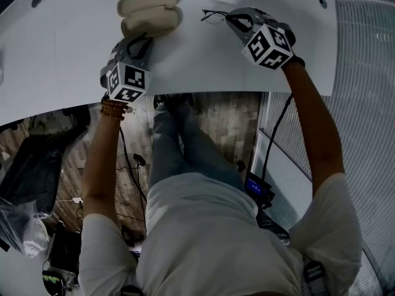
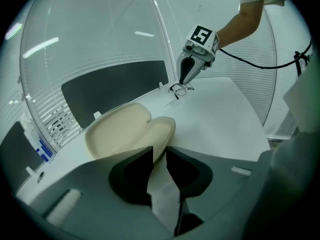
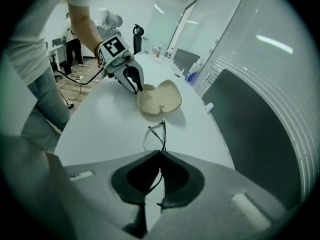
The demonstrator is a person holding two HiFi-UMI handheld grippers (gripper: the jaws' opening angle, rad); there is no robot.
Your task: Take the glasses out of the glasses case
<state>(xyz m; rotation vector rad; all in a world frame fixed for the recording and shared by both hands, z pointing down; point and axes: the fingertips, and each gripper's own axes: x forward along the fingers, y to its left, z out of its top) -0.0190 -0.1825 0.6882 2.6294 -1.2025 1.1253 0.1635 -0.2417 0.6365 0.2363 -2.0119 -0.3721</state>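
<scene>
The cream glasses case [image 1: 148, 11] lies wide open on the white table [image 1: 62, 48], and no glasses show inside it. My left gripper [image 1: 141, 39] sits at the case's near edge. In the left gripper view the case [image 2: 125, 129] has its rim between the jaws of that gripper [image 2: 159, 151], which grip it. The thin dark-framed glasses [image 1: 213, 14] are out of the case, to its right. My right gripper [image 1: 233, 18] is shut on them. In the right gripper view the glasses [image 3: 155, 134] stick out from the shut gripper [image 3: 160, 153] just above the table, with the case [image 3: 159, 98] beyond.
A dark chair back [image 2: 115, 89] stands behind the table by a glass wall. The table's near edge [image 1: 203, 91] runs just below both grippers. Bottles [image 3: 156, 51] stand at the table's far end, and a person [image 3: 75, 39] stands beyond it. Cables lie on the floor.
</scene>
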